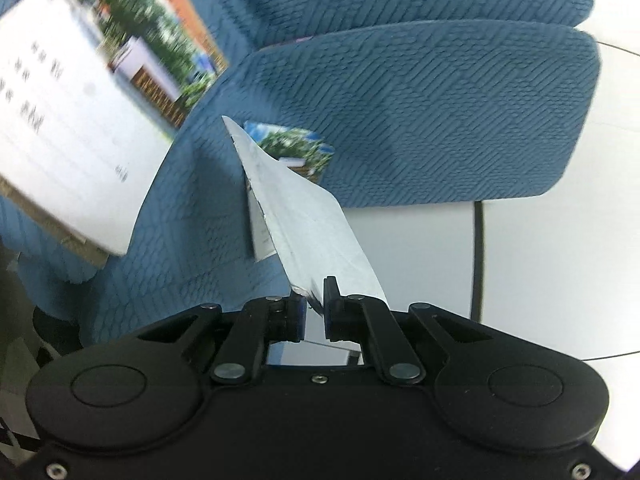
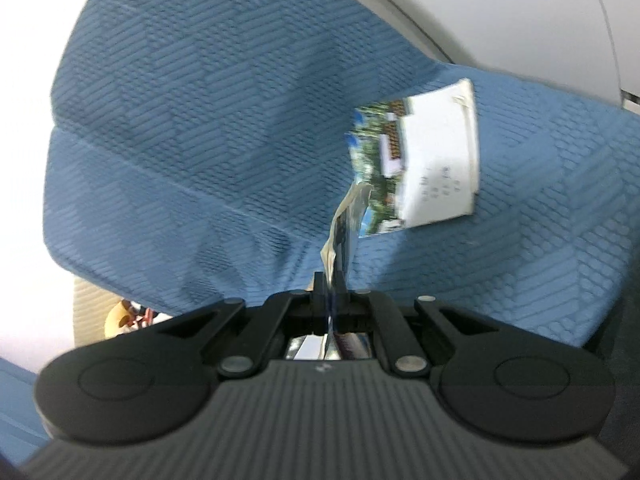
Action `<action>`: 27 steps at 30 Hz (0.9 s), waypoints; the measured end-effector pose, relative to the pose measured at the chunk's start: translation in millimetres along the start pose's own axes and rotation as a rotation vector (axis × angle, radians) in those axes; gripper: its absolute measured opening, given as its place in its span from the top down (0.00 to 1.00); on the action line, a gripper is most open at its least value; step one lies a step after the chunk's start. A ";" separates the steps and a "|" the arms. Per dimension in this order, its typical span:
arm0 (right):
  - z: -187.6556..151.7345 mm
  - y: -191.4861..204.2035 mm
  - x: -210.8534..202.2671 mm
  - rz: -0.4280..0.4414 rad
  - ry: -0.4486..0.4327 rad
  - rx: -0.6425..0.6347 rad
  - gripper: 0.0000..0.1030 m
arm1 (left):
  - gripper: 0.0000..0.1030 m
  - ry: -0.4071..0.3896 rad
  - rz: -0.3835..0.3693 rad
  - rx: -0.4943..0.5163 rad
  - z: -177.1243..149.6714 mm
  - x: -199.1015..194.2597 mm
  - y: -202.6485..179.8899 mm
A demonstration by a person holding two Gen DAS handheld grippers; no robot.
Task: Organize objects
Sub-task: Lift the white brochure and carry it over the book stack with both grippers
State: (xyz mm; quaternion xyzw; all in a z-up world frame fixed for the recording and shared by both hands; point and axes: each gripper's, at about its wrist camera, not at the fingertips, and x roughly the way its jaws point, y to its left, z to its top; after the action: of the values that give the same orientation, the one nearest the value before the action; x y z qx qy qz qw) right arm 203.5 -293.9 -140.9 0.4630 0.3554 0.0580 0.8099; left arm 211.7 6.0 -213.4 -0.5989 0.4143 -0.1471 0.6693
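Observation:
My left gripper (image 1: 314, 304) is shut on the corner of a thin booklet (image 1: 304, 208), whose white cover page curves up and away over a blue sofa seat (image 1: 440, 120); the booklet's photo cover shows behind it. A second, larger booklet (image 1: 72, 120) with a landscape photo and white text page lies blurred at the upper left. My right gripper (image 2: 330, 300) is shut on a thin booklet page (image 2: 342, 232) seen edge-on, held above the sofa. Beyond it another booklet (image 2: 424, 164) rests against the blue cushion (image 2: 200, 120).
The blue textured sofa fills both views. A white floor with a black cable (image 1: 478, 260) lies right of the seat in the left wrist view. A white wall or panel (image 2: 500, 12) is behind the sofa. Small objects (image 2: 128, 316) sit on a pale surface at lower left.

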 end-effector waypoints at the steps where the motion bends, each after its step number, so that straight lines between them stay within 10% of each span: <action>1: 0.2 6.2 -1.2 0.008 0.000 -0.009 0.95 | 0.94 -0.007 -0.004 0.010 4.6 -1.7 -4.8; 27: -63.8 85.8 81.9 0.063 0.139 -0.163 0.94 | 0.94 -0.114 0.127 0.153 98.9 -107.4 4.7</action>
State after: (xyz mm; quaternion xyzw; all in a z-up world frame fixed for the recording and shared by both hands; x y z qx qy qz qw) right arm 244.1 -165.5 -136.0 0.4014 0.3900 0.1442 0.8161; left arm 216.7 148.8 -183.1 -0.5261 0.4002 -0.1009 0.7435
